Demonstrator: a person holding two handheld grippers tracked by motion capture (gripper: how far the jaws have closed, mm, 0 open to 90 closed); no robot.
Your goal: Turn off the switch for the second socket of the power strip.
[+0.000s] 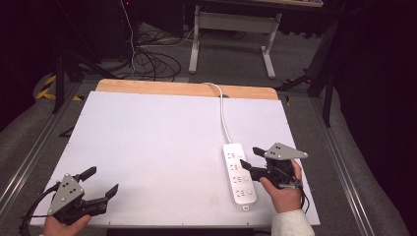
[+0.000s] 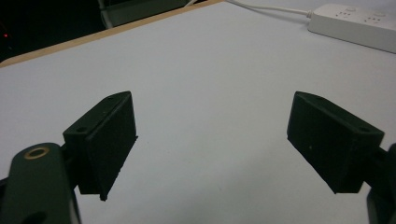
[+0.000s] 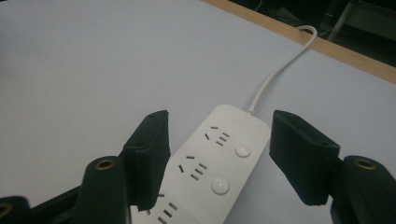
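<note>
Right gripper (image 3: 217, 149) agape over power strip (image 3: 219, 163), left gripper (image 2: 210, 140) agape — white table (image 1: 147, 137)

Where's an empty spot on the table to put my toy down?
The wide white stretch between the left gripper and the power strip, up to the wooden edge, is bare. It's crowded by the right gripper, whose open jaws straddle the strip.

1. A white tabletop (image 1: 147, 147) covers most of the work surface — a light wooden strip (image 1: 187, 88) runs along its far edge.
2. Metal rails (image 1: 29, 157) flank the board on both sides.
3. Beyond it, on grey carpet, stands a white table frame (image 1: 231, 29) with two legs.
4. Black cables (image 1: 152, 61) lie tangled on the floor — near yellow-black hazard tape (image 1: 46, 86) at the left.
</note>
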